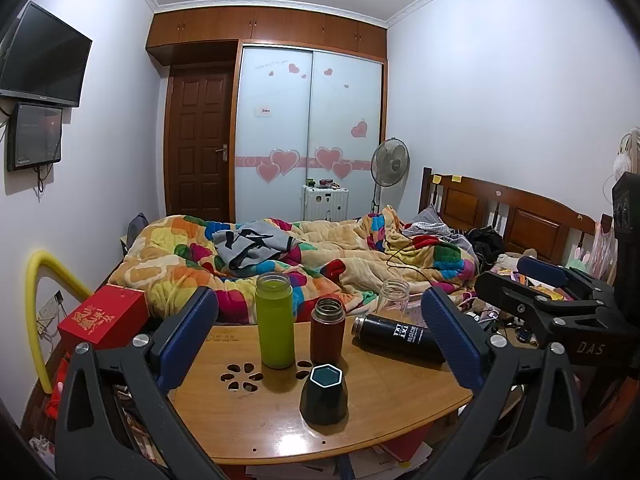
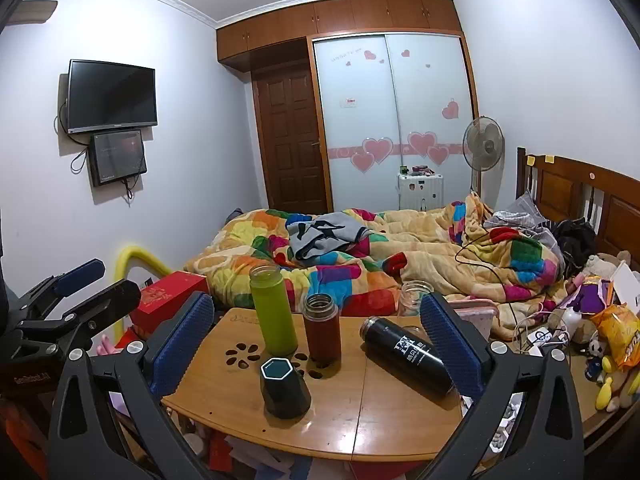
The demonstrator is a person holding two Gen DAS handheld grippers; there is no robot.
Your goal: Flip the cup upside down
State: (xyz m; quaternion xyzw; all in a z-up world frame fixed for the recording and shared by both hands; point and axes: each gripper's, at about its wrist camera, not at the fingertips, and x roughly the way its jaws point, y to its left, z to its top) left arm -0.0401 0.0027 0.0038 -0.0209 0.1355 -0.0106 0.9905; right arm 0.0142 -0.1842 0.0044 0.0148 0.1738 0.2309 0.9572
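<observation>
On my bench: 1 dark hexagonal cup | 3 flasks: green, brown, black lying down | 1 clear glass jar | beside it: 1 red box | my claws: 2, left and right

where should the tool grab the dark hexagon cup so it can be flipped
Grip the dark hexagon cup across two opposite flat faces at mid-height, coming in level from the near side. It stands upright, mouth up, and a side grip leaves room to roll it over.
</observation>
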